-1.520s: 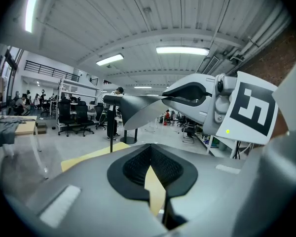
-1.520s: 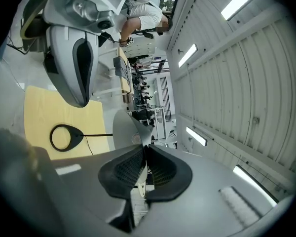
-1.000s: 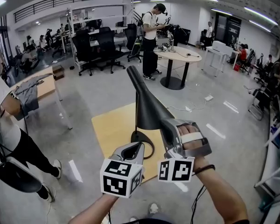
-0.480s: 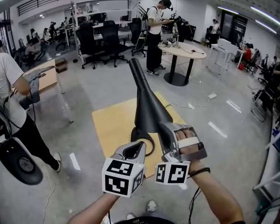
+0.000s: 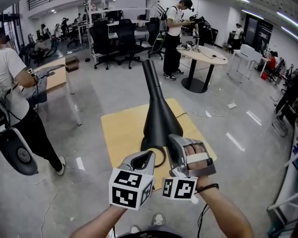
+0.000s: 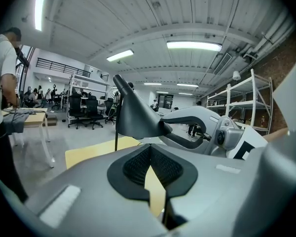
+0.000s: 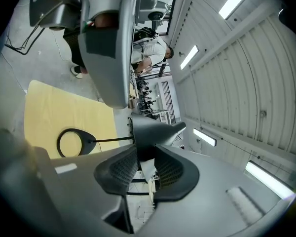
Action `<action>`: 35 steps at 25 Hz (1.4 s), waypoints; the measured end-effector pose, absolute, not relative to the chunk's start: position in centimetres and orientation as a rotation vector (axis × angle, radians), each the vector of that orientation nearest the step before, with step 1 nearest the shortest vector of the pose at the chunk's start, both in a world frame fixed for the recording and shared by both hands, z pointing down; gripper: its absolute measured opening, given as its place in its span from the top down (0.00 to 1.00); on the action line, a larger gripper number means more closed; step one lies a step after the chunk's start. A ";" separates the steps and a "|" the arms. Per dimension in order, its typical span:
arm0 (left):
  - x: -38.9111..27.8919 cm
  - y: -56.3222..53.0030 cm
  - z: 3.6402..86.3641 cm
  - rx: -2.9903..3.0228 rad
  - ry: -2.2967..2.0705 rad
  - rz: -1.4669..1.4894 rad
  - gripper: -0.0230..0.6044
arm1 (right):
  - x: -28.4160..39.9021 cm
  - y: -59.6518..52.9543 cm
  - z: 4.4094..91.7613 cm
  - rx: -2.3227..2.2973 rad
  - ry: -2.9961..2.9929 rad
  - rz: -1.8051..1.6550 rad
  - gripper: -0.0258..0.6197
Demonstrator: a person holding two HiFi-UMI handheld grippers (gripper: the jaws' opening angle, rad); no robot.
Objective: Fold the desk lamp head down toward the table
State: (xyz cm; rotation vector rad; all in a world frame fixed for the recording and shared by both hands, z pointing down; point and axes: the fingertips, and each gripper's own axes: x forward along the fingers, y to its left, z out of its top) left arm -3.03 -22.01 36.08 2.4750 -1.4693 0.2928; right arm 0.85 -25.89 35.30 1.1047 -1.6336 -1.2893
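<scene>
The black lamp head (image 5: 159, 115) stands over the small yellow table (image 5: 119, 130). In the head view its narrow neck runs toward 12 o'clock and its wide mouth lies toward 6 o'clock, at the grippers. From the left gripper view the cone slopes with its mouth lower than its neck, above a thin upright stem (image 6: 116, 143).

The right gripper (image 5: 175, 140) comes in level at the mouth's rim, at 5 o'clock of the shade, probably because the far edge of the cone gives the most leverage for tipping it. Its jaws have just been opening. In the right gripper view they stand apart with the rim of the shade between them, and the pads no longer seem to bite. I read this as a release or a regrip, not a firm hold.

The left gripper (image 5: 146, 156) sits at 7 o'clock of the shade, just above the ring base (image 5: 160, 158). Its jaws are together at the tips with nothing between them. It seems placed there to steady the base against sliding or tipping, though I cannot tell whether it touches.

Whether the fold is finished is unclear; the mouth slants down but does not face the table squarely.

2 people stand apart from the work: 1 at 9 o'clock (image 5: 12, 83), 1 at 12 o'clock (image 5: 175, 29).
</scene>
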 end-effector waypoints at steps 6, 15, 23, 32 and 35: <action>-3.6 -21.4 36.6 2.429 -1.495 0.310 0.93 | 0.4 -25.4 36.3 1.081 -1.648 -1.295 0.80; -3.7 -21.1 37.5 2.395 -1.515 0.326 0.93 | -0.7 -25.2 38.1 1.055 -1.685 -1.294 0.78; -4.5 -21.3 37.9 2.354 -1.562 0.318 0.93 | -1.6 -25.3 39.9 0.994 -1.709 -1.299 0.76; -5.7 -21.6 38.1 2.320 -1.626 0.305 0.93 | -2.8 -26.1 40.9 0.961 -1.730 -1.318 0.75; -5.9 -21.6 38.1 2.310 -1.642 0.296 0.93 | -3.0 -26.2 41.2 0.949 -1.742 -1.317 0.75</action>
